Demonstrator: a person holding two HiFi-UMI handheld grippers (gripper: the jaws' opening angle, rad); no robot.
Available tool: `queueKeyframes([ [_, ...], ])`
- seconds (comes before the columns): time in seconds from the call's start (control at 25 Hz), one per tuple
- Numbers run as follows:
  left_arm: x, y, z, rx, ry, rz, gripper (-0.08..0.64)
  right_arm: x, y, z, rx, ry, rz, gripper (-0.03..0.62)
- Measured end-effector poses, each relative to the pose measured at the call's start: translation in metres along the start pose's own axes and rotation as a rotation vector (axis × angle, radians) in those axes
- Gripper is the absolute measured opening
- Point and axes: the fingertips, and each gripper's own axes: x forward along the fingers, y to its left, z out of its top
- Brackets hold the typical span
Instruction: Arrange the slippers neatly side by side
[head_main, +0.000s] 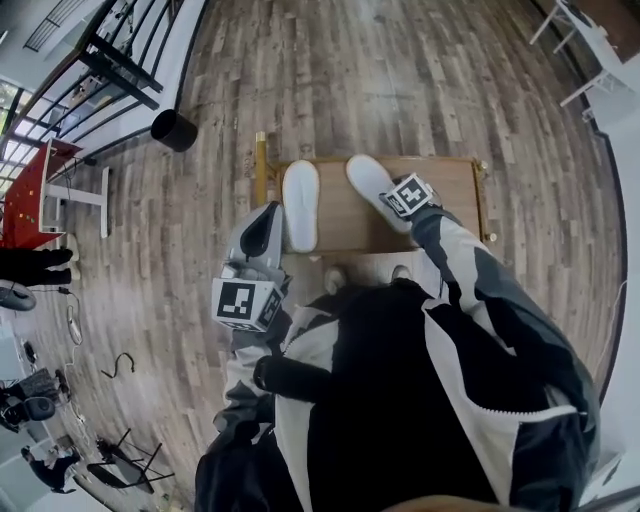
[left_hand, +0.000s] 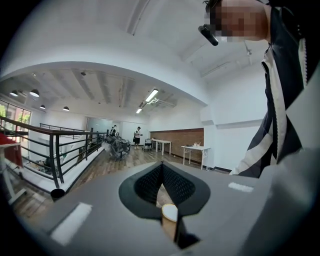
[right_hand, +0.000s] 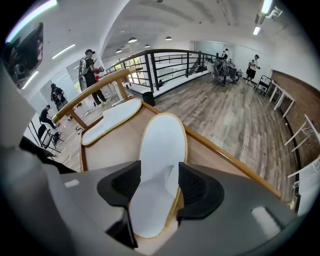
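Just now the right gripper (right_hand: 159, 182) hangs wide-jawed astride the right-hand slipper (right_hand: 162, 145) on the wooden tray (right_hand: 225, 157); the left-hand slipper (right_hand: 112, 120) lies apart, the left gripper (left_hand: 162, 186) closed, empty

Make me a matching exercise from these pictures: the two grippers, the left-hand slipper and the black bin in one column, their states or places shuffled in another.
1. left gripper
2. right gripper
3. left slipper
4. black bin

A. stands on the floor
B. open, right slipper between its jaws
C. lies on the wooden tray, no gripper over it
D. shut, empty

Pairs: 1-D, 2-B, 3-C, 4-A.
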Motion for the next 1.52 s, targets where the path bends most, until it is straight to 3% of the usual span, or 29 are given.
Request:
queueKeyframes([
  [0.08,-0.008,0.003,-0.006,0.005,0.010,0.023,0.017,0.008,0.000,0.000,0.003,0.005,0.004,0.221],
  [0.2,-0.018,0.007,-0.009,0.012,0.008,0.039,0.017,0.013,0.004,-0.002,-0.027,0.018,0.000,0.028],
  [0.44,-0.027,0.021,-0.010,-0.006,-0.006,0.067,0.017,0.001,0.018,0.015,-0.001,-0.076,0.026,0.021],
  [0.64,-0.018,0.019,-0.013,-0.027,-0.014,0.044,0.017,-0.028,0.024,0.032,0.049,-0.172,0.038,0.021],
  [1.2,0.004,-0.001,-0.011,-0.054,-0.019,-0.027,0.017,-0.211,0.078,0.102,0.122,-0.689,0.112,0.021],
  [1.52,0.005,-0.002,-0.008,-0.054,-0.028,-0.035,0.017,-0.272,0.119,0.106,0.040,-0.801,0.096,0.021],
])
